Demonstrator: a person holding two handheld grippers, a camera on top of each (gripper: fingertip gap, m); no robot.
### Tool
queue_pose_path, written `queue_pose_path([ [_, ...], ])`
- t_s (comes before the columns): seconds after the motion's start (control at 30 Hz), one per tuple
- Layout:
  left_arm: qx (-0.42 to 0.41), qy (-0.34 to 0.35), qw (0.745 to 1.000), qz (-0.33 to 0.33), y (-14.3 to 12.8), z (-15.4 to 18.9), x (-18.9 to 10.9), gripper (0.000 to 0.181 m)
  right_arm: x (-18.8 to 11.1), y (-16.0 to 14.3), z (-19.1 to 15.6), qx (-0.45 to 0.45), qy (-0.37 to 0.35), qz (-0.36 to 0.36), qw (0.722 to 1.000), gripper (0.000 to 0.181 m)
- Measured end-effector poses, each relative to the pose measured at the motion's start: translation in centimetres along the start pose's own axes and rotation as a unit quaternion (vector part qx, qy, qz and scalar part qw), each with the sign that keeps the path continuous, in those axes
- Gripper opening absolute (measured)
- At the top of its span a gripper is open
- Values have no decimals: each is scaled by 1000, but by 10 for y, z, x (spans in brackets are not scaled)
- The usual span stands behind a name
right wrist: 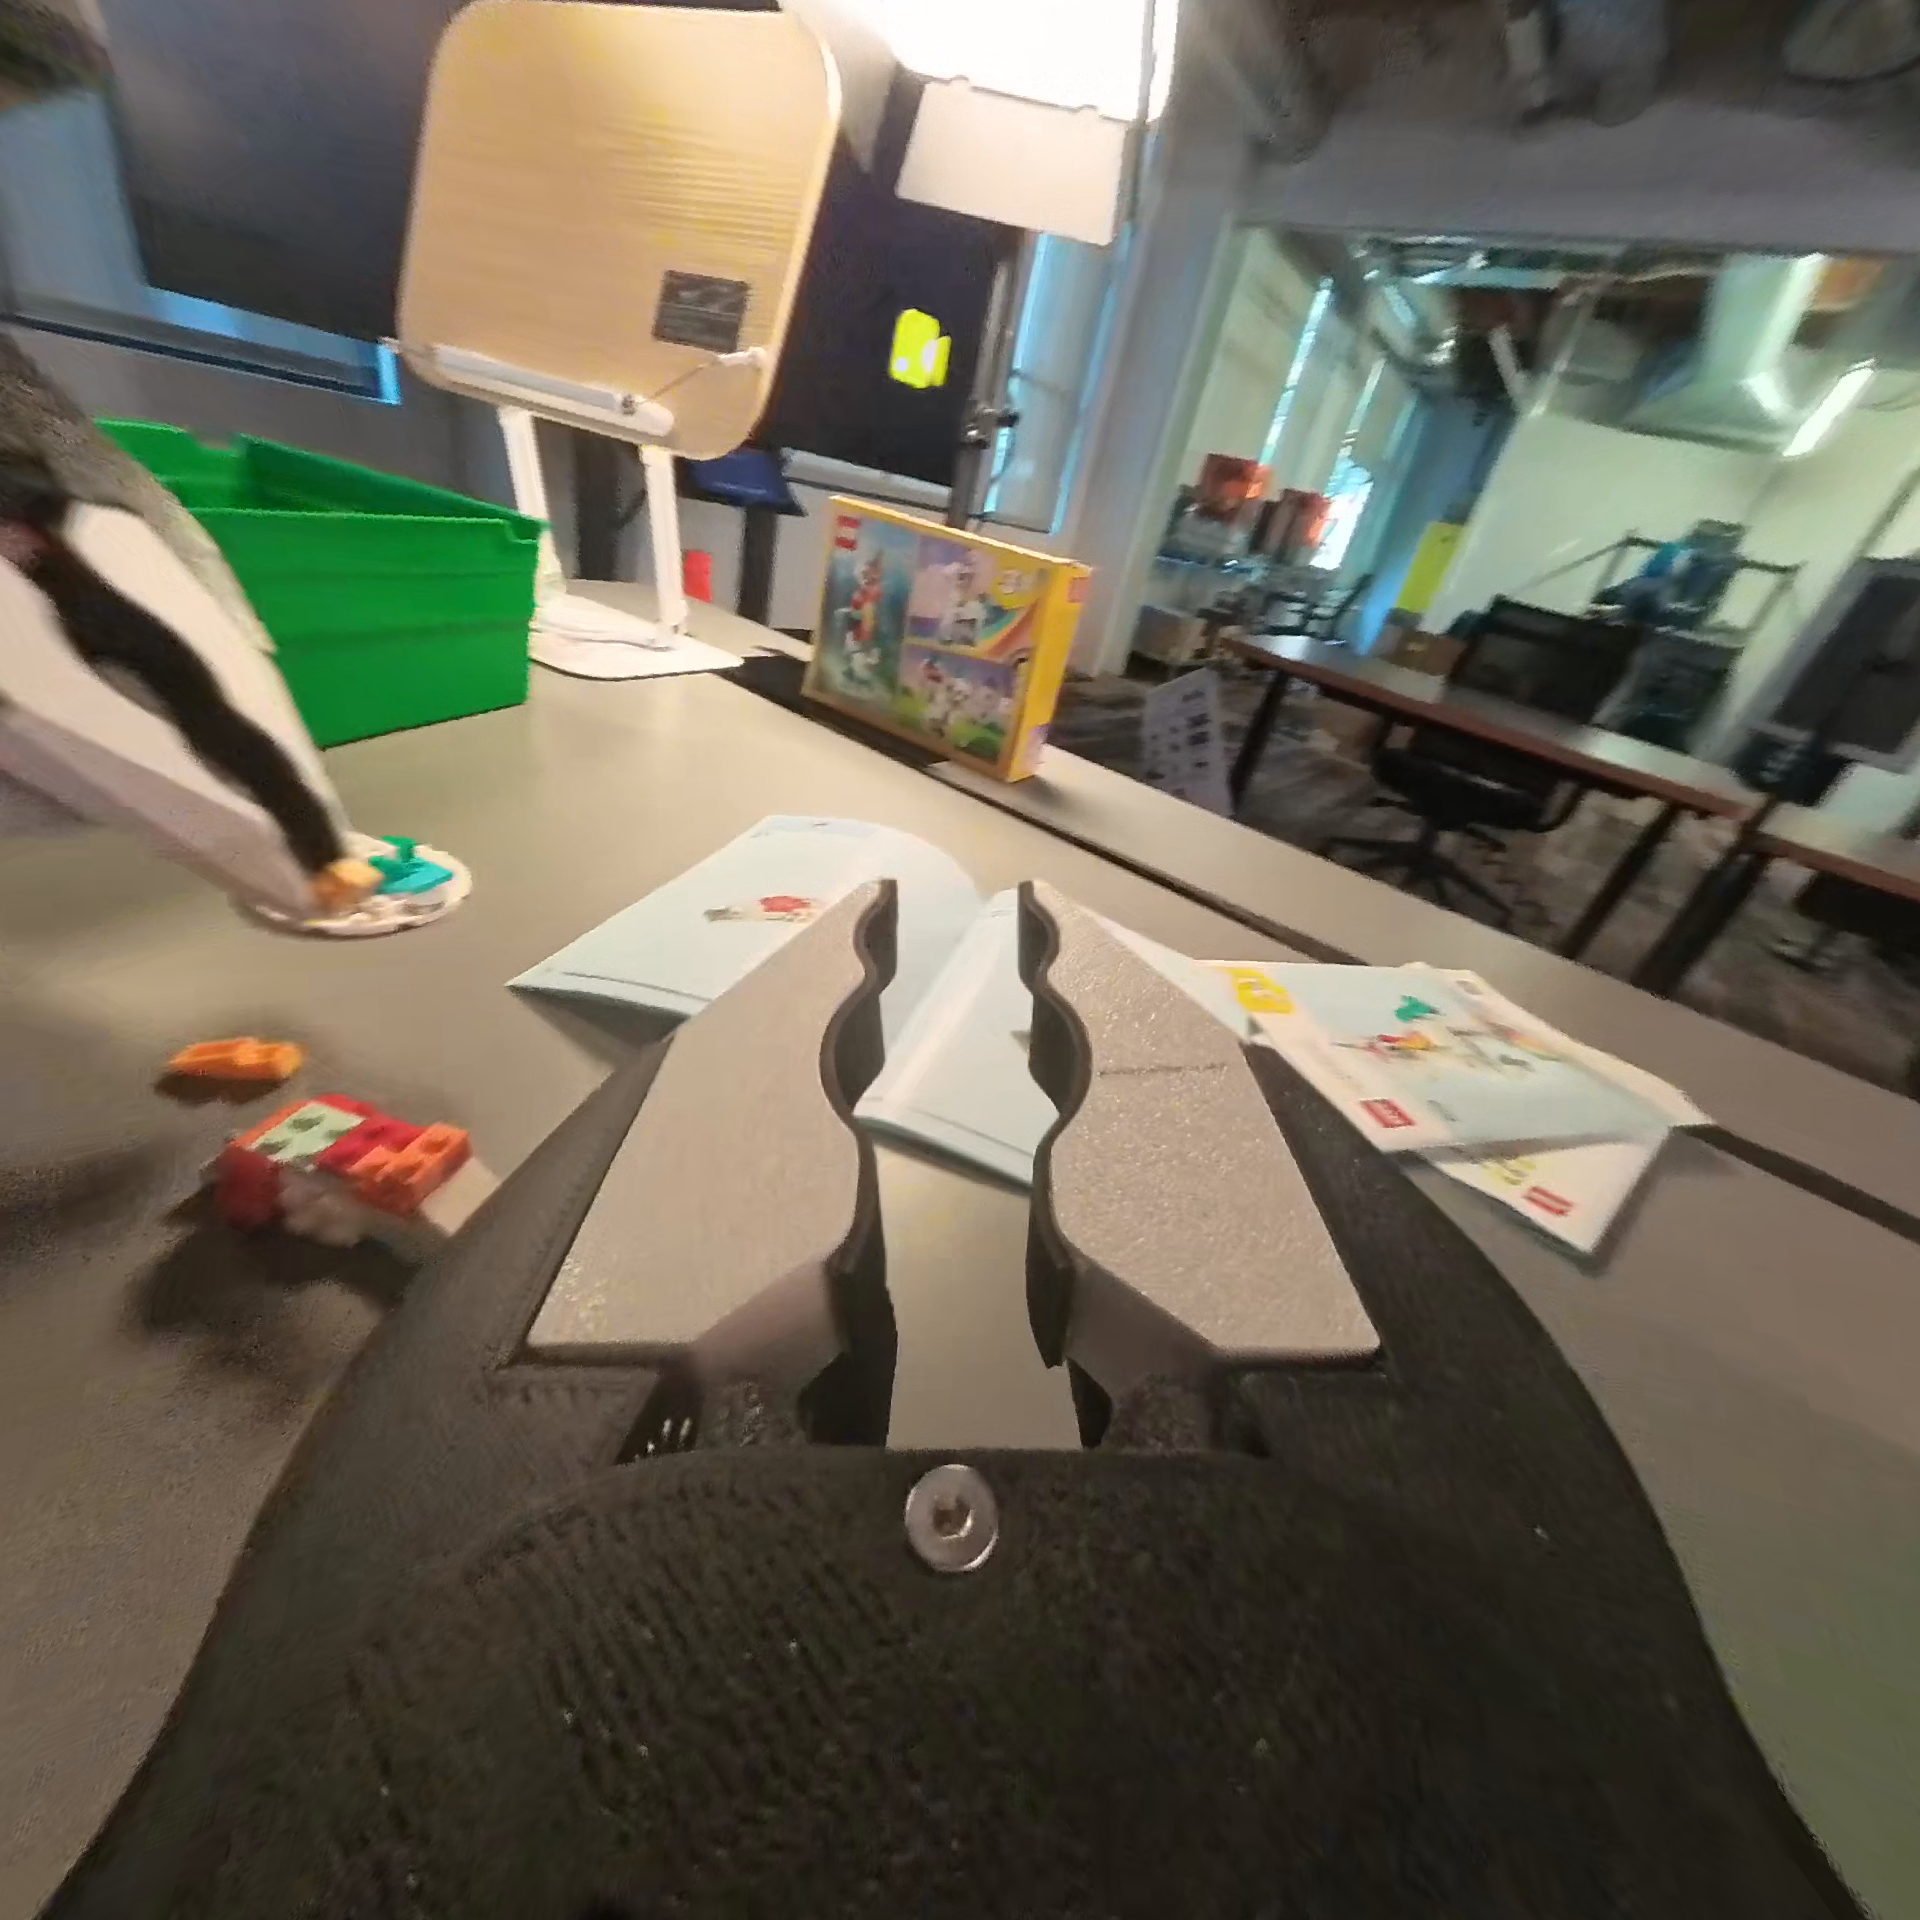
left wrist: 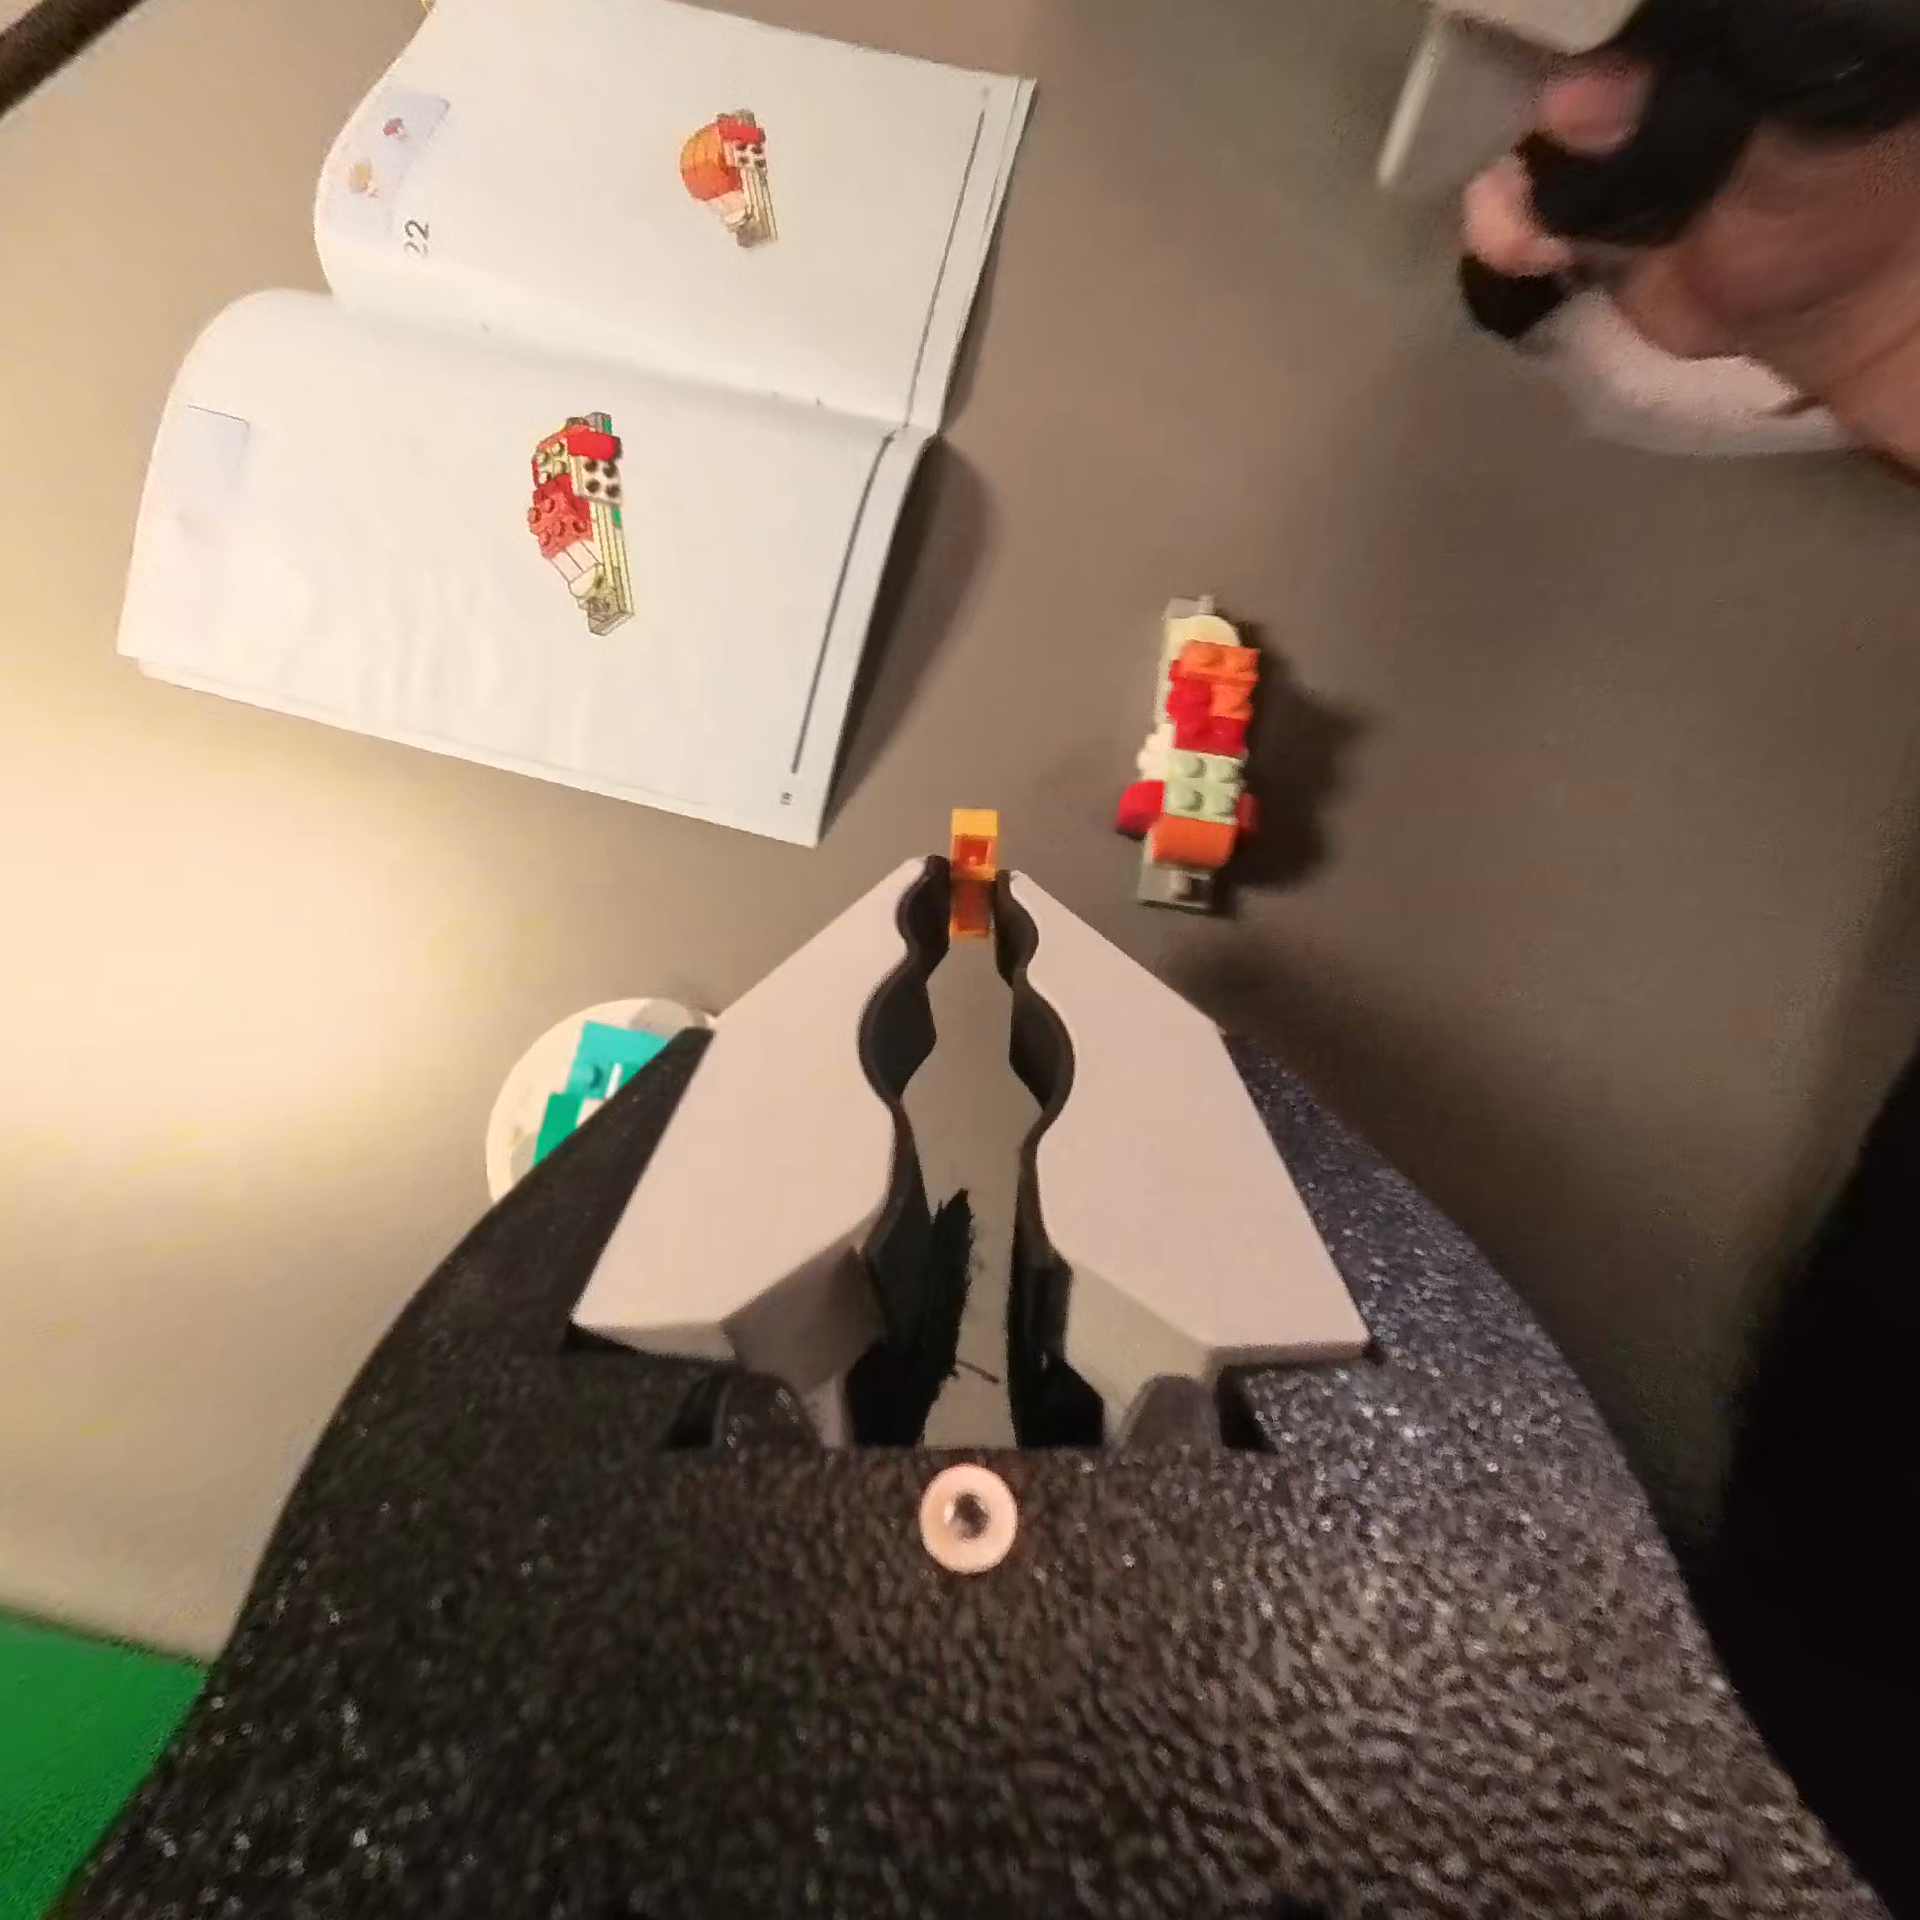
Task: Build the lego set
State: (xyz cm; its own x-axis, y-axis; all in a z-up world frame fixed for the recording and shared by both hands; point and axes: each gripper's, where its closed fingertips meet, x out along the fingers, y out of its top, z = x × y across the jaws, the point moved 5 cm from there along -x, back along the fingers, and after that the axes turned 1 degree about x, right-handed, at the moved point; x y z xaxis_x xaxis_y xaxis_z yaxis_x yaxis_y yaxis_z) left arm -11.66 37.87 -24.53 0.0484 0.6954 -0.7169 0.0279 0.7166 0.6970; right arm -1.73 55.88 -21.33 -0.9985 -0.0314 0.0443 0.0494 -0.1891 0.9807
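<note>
Left tool (left wrist: 971, 883) clenched on a small orange brick (left wrist: 975, 868), pinched at the fingertips above the grey worktop (left wrist: 1455, 831). Right tool (right wrist: 956, 904) released, its fingers parted with nothing between them, raised over the open instruction booklet (left wrist: 582, 436). The partly built model (left wrist: 1195, 758), red, orange and pale green, lies on the worktop just right of the held brick. A white dish (right wrist: 416, 894) of teal pieces sits near the left tool. One loose orange piece (right wrist: 234, 1060) lies beside the model.
</note>
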Motion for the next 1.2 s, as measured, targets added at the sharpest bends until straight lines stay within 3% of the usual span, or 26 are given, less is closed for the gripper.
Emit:
queue_pose_path([
  [0.17, 16, 24, 998, -54, -8, -8, 26, 6, -5, -1, -4, 16, 49, 4, 999, 25],
  [0.27, 23, 11, 999, -29, 2, -3, 31, 6, -4, -2, -9, 28, 84, -3, 996, 26],
  [0.33, 25, -18, 999, 35, 17, 4, 28, 6, -3, 0, -17, 51, 130, -10, 990, 26],
  [0.4, 16, -88, 985, 150, 38, 20, 17, 5, -1, 5, -30, 99, 196, -25, 975, 21],
  [0.47, -25, -181, 948, 260, 55, 35, 1, 6, 1, 15, -46, 157, 258, -26, 953, 16],
  [0.53, -74, -252, 909, 323, 64, 43, -12, 6, 2, 30, -55, 201, 275, 7, 940, 15],
  [0.6, -81, -279, 897, 334, 65, 48, -13, 6, 2, 41, -64, 228, 300, 33, 926, 10],
  [0.73, -68, -289, 895, 333, 62, 56, -12, 6, 1, 50, -68, 287, 351, 45, 890, 10],
  [1.03, -54, -283, 898, 332, 60, 56, -11, 6, -2, 40, -73, 265, 386, -1, 884, 15],
  [1.2, -47, -289, 904, 311, 59, 58, -8, 6, -2, 37, -73, 266, 389, -9, 882, 6],
])
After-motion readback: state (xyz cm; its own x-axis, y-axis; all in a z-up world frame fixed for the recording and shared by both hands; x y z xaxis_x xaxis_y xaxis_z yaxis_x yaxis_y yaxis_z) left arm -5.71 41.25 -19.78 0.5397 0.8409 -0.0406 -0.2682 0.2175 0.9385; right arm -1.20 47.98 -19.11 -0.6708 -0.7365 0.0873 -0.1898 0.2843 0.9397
